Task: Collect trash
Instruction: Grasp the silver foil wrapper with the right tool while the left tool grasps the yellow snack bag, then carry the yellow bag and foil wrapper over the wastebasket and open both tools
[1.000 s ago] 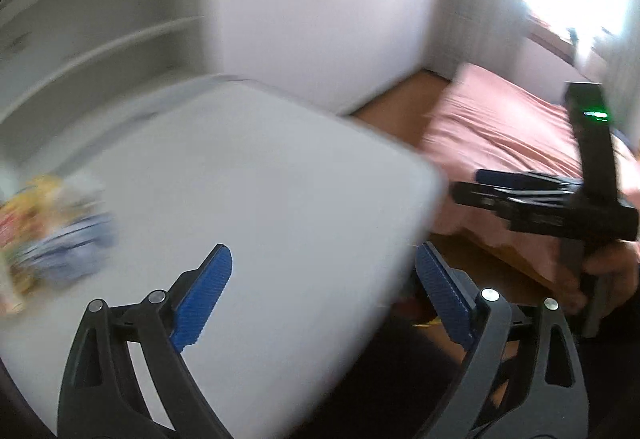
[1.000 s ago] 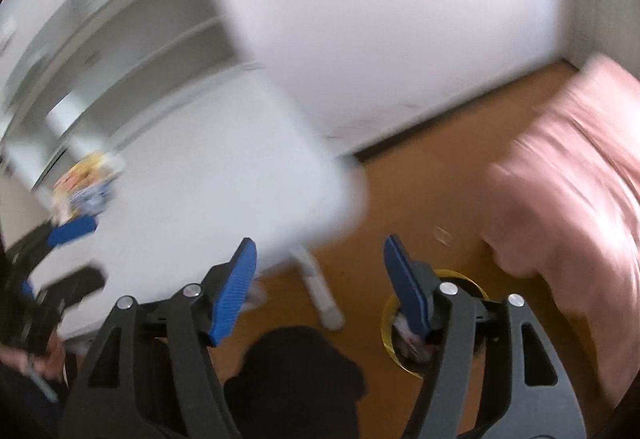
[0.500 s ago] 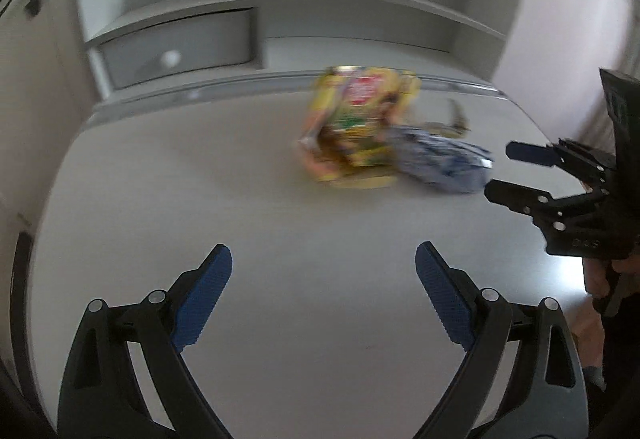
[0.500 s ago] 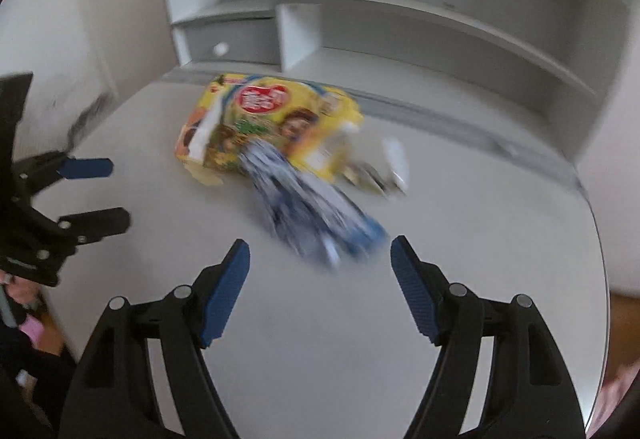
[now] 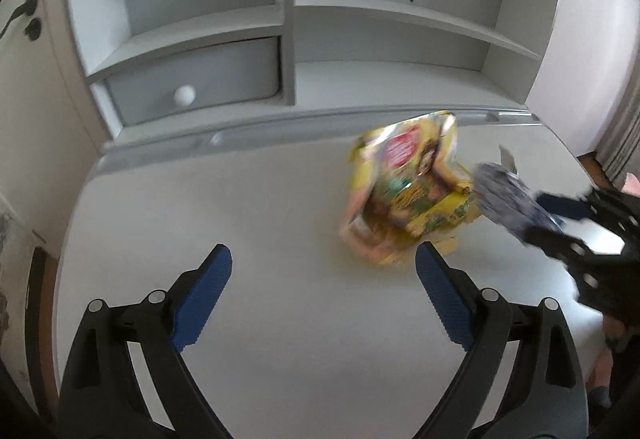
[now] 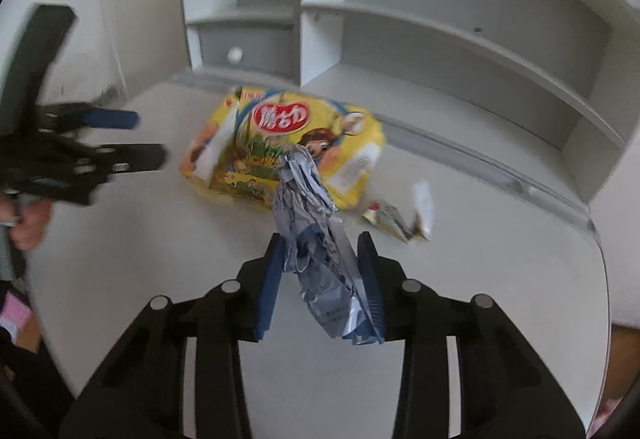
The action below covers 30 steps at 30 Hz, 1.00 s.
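Trash lies in a small heap toward the back of the white worktop (image 5: 280, 319), just in front of the shelf unit (image 5: 288, 39): a big yellow snack bag (image 6: 288, 143), a crumpled silver-blue wrapper (image 6: 316, 259) resting against its near edge, and a small gold scrap (image 6: 394, 219) just to the side.

A second ago both claws were swung away toward the bed and the floor, with the heap off at the edge of sight; half a second ago they faced the worktop, both spread wide. Now the right claw (image 6: 320, 279) has come down over the silver-blue wrapper and its jaws are closing, the wrapper lying between the two blue pads. The pads look close to the foil on both sides, but I cannot tell for sure that they press it yet, and the wrapper looks to be resting on the worktop rather than lifted.

The left claw (image 5: 320, 299) is released, jaws wide with nothing between them, hanging over bare worktop just short of the yellow bag.

So the collecting is only starting: I'd judge the wrapper to be the first piece taken, with the yellow bag and the gold scrap untouched. Thin crinkled foil may slip or tear in a light pinch.
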### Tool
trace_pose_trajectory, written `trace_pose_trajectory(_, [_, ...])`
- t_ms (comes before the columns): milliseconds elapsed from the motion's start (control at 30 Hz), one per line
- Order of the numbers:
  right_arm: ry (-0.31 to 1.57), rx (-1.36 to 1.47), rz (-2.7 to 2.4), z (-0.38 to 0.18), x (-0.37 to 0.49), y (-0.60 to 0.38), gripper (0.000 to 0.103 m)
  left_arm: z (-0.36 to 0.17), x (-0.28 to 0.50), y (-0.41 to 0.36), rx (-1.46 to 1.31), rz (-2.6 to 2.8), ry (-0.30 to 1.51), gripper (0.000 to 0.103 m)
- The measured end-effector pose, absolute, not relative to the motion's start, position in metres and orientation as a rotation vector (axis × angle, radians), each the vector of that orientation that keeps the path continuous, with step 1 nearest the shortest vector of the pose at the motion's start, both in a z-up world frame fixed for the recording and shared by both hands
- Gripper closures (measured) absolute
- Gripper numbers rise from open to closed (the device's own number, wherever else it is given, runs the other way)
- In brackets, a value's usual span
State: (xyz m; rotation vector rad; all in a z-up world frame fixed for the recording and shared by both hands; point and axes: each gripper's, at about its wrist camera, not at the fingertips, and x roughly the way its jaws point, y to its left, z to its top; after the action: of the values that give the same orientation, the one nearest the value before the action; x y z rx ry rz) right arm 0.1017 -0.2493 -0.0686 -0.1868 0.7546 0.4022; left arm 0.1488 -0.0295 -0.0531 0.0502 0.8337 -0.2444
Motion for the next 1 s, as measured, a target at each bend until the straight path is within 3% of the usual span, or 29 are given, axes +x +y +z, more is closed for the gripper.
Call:
trace_pose_trajectory(433, [0.786,-0.003,0.287,-0.066,0.044,-0.321,0.066,-0.062,0.199,-0.083,0.199,-0.270,0.818,0.016])
trace_pose_trajectory(467, [0.787,0.001,0.278,-0.065,0.041,-0.324,0.066,-0.063,0.200,-0.083,0.196,-0.282,0.822,0.019])
trace_pose_trajectory(600, [0.780,0.031,0.238,-0.063,0.023,-0.338,0.066,-0.075,0.206,-0.084,0.166,-0.312,0.891,0.075])
trace_pose_trajectory(733, [0.767,0.058,0.190,-0.057,0.003,-0.353,0.066,-0.068,0.192,-0.085,0.137,-0.301,0.865,0.086])
trace_pose_trajectory(1000, [0.712,0.175,0.012,-0.044,-0.052,-0.413,0.066,-0.008,0.133,-0.107,0.080,-0.320,0.685,0.087])
